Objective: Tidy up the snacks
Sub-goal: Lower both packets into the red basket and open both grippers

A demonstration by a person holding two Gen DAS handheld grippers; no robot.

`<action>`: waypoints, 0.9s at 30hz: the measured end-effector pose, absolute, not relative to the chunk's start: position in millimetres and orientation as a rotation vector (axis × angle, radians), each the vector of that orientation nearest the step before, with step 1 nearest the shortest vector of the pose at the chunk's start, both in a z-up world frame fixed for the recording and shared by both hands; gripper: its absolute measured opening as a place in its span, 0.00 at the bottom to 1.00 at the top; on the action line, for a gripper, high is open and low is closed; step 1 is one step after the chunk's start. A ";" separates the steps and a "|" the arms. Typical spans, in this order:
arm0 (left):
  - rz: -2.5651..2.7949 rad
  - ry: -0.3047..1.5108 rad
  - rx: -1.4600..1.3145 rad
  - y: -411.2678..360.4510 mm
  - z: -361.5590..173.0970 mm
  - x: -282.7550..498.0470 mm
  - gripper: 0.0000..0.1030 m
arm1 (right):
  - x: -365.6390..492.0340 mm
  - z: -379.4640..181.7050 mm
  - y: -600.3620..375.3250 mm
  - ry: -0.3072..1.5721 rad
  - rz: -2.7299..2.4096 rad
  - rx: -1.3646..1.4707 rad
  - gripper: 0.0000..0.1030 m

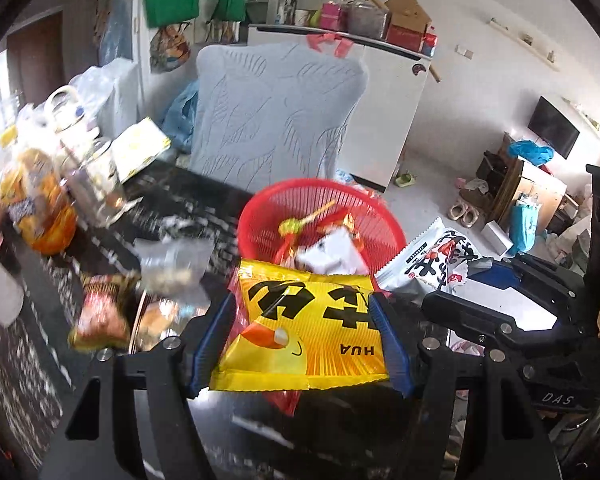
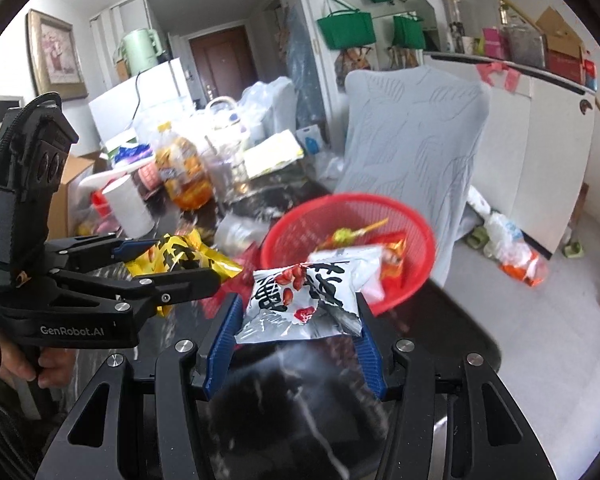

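My left gripper is shut on a yellow snack packet with black characters, held just in front of a red mesh basket. The basket holds a lollipop and several wrappers. My right gripper is shut on a white-and-silver snack packet with red peanuts printed on it, held just before the basket's near rim. The right gripper and its packet also show at the right of the left wrist view. The left gripper with the yellow packet shows at the left of the right wrist view.
On the dark marble table lie a red snack bag, a clear bag, an orange-drink bottle and glass jars. A grey covered chair stands behind the basket. A white paper roll stands at the left.
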State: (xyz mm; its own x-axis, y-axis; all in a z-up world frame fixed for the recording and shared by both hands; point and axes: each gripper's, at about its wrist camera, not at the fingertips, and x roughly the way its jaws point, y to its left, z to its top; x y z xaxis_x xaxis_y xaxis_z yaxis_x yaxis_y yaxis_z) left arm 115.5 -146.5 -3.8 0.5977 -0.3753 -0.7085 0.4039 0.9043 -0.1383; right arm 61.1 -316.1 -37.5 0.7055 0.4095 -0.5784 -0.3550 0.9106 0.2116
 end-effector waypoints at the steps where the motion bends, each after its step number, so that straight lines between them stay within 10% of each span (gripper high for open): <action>1: -0.459 0.808 0.037 -148.6 -2.0 120.0 0.65 | 64.3 -34.7 -318.2 0.655 0.419 0.083 0.52; 27: -0.450 0.838 0.062 -187.7 -29.4 225.4 0.65 | 169.1 -51.4 -345.2 0.663 0.368 0.094 0.52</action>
